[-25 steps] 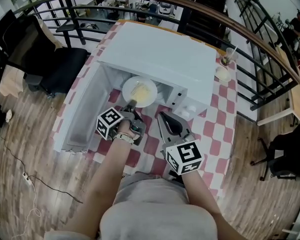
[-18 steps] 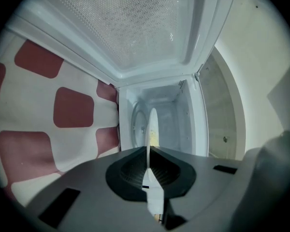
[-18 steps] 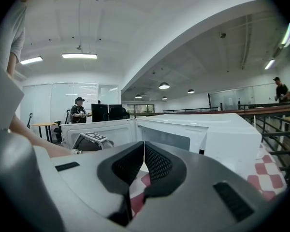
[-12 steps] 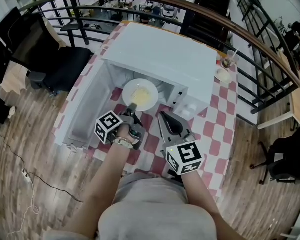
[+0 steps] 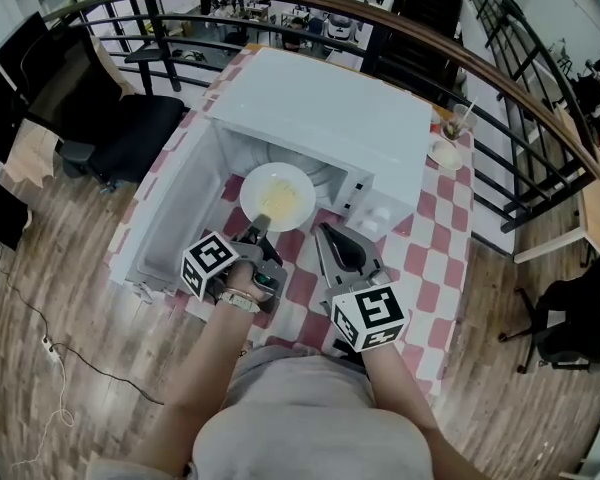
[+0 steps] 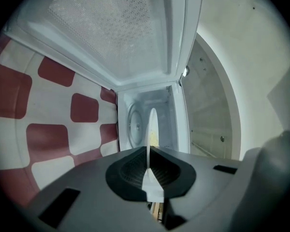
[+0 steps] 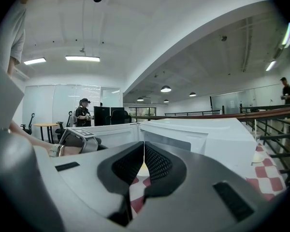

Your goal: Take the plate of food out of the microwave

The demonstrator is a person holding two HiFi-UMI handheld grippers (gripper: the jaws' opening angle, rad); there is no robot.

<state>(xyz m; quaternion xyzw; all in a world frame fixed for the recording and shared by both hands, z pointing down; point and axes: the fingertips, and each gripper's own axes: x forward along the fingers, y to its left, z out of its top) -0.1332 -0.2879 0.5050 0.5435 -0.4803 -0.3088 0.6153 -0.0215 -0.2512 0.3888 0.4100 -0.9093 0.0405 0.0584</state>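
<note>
Plate of food [image 5: 277,196] in microwave [image 5: 330,108] mouth, far half inside cavity, near rim toward me. My left tongs [image 5: 263,224] clamped on near rim, plate straight ahead of them. Right tongs [image 5: 325,233] closed, empty, just right of plate, over checked surface [image 5: 430,238]. Left hand does it: I judge straight pull back toward me, plate kept level.

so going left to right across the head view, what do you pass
black chair → microwave door → plate → right gripper → glass
</note>
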